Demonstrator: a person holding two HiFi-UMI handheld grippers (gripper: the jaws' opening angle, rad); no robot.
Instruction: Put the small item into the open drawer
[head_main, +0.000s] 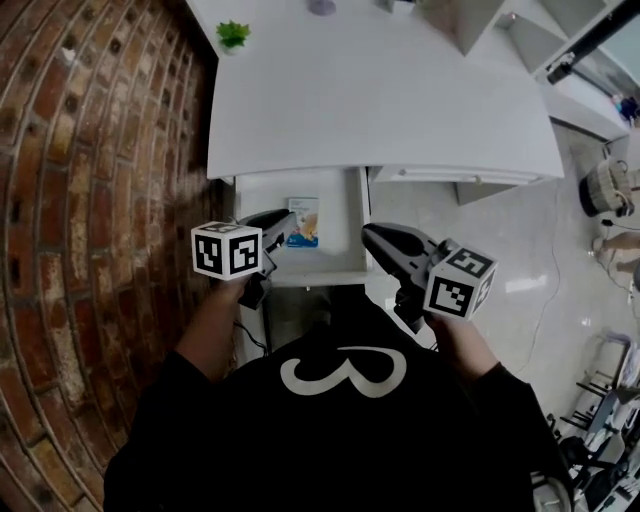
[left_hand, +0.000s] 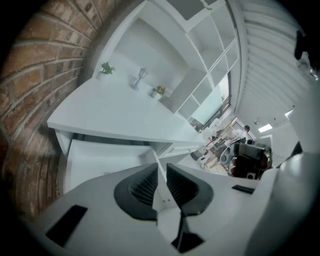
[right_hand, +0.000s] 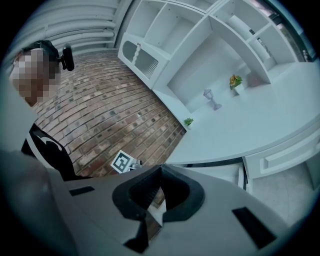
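Jaws of the left gripper (head_main: 283, 226) stand a narrow slit apart with nothing between them. Its tip is just left of the small flat white packet with blue and orange print (head_main: 303, 222), which lies in the open white drawer (head_main: 350, 215) at the near edge of the white desk (head_main: 380, 100). The right gripper (head_main: 373, 236) hovers beside the drawer's right wall, jaws together at the tips and empty. Red brick surface (head_main: 90, 200) fills the left.
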